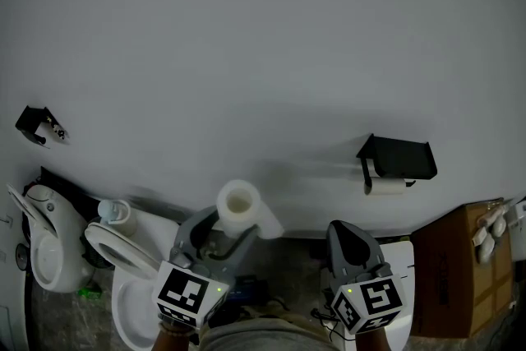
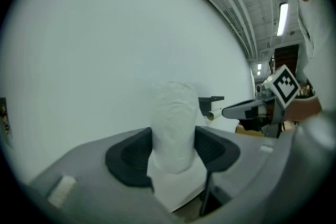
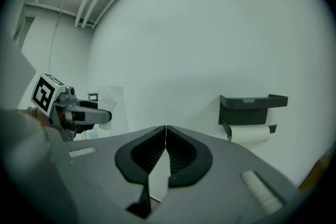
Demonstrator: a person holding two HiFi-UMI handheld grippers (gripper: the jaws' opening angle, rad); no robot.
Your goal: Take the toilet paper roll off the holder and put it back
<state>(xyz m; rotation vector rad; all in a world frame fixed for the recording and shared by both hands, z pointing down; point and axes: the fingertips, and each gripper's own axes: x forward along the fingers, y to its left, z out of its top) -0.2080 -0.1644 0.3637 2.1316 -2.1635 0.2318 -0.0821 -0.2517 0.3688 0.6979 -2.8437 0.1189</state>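
A white toilet paper roll [image 1: 239, 206] stands upright between the jaws of my left gripper [image 1: 223, 229], which is shut on it, low in the head view. In the left gripper view the roll [image 2: 173, 126] fills the gap between the dark pads, and a loose sheet hangs below it. The black holder [image 1: 398, 158] is fixed to the white wall on the right, with a slim white roll [image 1: 386, 186] on its bar. My right gripper [image 1: 346, 233] hovers below and left of the holder, jaws shut on nothing. In the right gripper view, the holder [image 3: 253, 108] lies ahead to the right.
A white toilet [image 1: 131, 263] with its seat raised stands at the lower left, beside a white appliance [image 1: 45, 247]. A cardboard box [image 1: 460, 267] sits at the lower right. A small black bracket [image 1: 37, 126] hangs on the wall at the far left.
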